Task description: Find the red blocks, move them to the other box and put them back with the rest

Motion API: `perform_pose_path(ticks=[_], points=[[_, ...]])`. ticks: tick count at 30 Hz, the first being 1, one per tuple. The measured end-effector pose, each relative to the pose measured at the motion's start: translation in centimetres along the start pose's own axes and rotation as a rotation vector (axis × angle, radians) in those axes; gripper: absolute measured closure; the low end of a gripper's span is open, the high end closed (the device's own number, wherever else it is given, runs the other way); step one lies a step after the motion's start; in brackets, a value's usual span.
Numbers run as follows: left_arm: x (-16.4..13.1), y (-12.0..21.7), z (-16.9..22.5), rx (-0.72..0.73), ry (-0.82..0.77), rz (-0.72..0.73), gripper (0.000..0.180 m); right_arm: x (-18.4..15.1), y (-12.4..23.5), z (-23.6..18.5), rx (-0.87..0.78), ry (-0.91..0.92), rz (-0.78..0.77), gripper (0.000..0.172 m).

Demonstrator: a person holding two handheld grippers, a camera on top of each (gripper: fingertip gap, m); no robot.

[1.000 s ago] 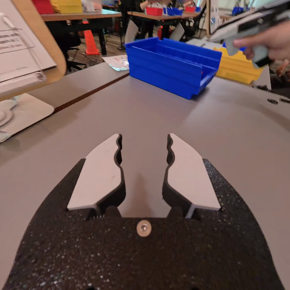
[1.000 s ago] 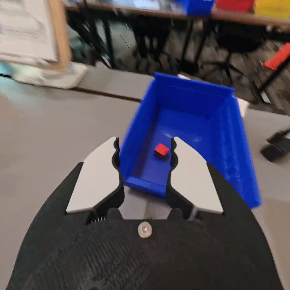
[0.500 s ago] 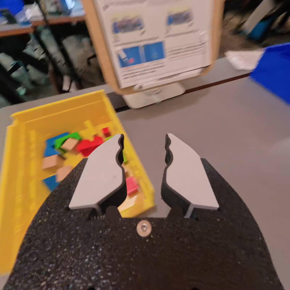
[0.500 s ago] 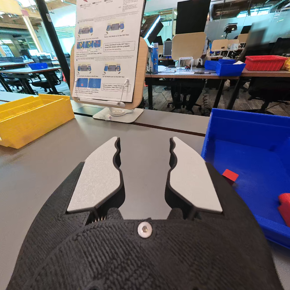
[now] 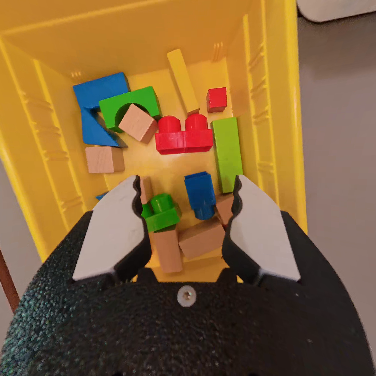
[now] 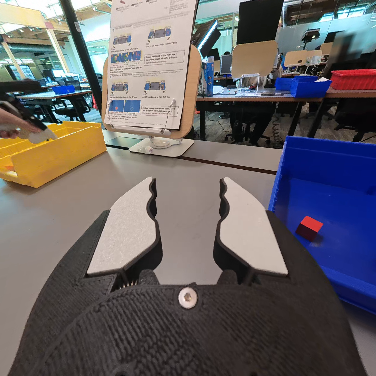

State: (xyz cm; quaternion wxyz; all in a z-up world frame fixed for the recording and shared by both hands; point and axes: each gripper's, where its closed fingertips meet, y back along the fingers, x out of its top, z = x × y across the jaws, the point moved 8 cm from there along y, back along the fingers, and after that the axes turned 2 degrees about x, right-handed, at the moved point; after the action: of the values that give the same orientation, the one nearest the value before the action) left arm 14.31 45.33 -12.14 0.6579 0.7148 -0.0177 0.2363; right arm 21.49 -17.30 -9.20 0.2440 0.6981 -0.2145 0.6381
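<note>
Left wrist view: the left tool [image 5: 187,183] hangs over the yellow box [image 5: 270,85], its two fingers spread wide and clamped on nothing; the blocks seen between them lie on the box floor below. Mixed blocks fill this box. Two are red: a two-stud brick [image 5: 183,135] near the middle, and a small cube [image 5: 216,99] beyond it toward the right wall. Just right of the brick lies a long green bar [image 5: 228,152]; a yellow bar [image 5: 183,79] leans beyond it. To the left sit a green arch [image 5: 130,99], a blue piece [image 5: 97,109] and two plain wooden cubes [image 5: 137,122]. Nearer the fingers lie a green studded brick [image 5: 162,213], a blue brick [image 5: 200,195] and several wooden blocks [image 5: 200,238]. Right wrist view: the right tool [image 6: 188,183] is held low over the grey counter [image 6: 61,213], fingers apart with only bare counter between them. The blue box [image 6: 325,162] stands at right with one red cube [image 6: 310,227] on its floor. The yellow box stands well apart at left, the left tool dipping into it. A sheet on a stand [image 6: 150,67] rises between the two boxes, farther back.
</note>
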Motion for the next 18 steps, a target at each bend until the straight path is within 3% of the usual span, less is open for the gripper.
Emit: perform_pose_path(ticks=[8,13,18], points=[[3.0,-4.7,0.0,0.041,0.084,-0.254,0.094,-0.1,0.4,0.1,0.009,0.008,-0.017,0.111],[3.4,-6.5,0.2,0.04,0.139,-0.331,0.101,-0.1,0.6,0.5,0.008,-0.017,-0.004,0.111],[3.7,-7.0,-0.1,0.017,0.234,-0.284,0.107,-0.3,0.6,0.4,0.009,-0.001,-0.017,0.111]])
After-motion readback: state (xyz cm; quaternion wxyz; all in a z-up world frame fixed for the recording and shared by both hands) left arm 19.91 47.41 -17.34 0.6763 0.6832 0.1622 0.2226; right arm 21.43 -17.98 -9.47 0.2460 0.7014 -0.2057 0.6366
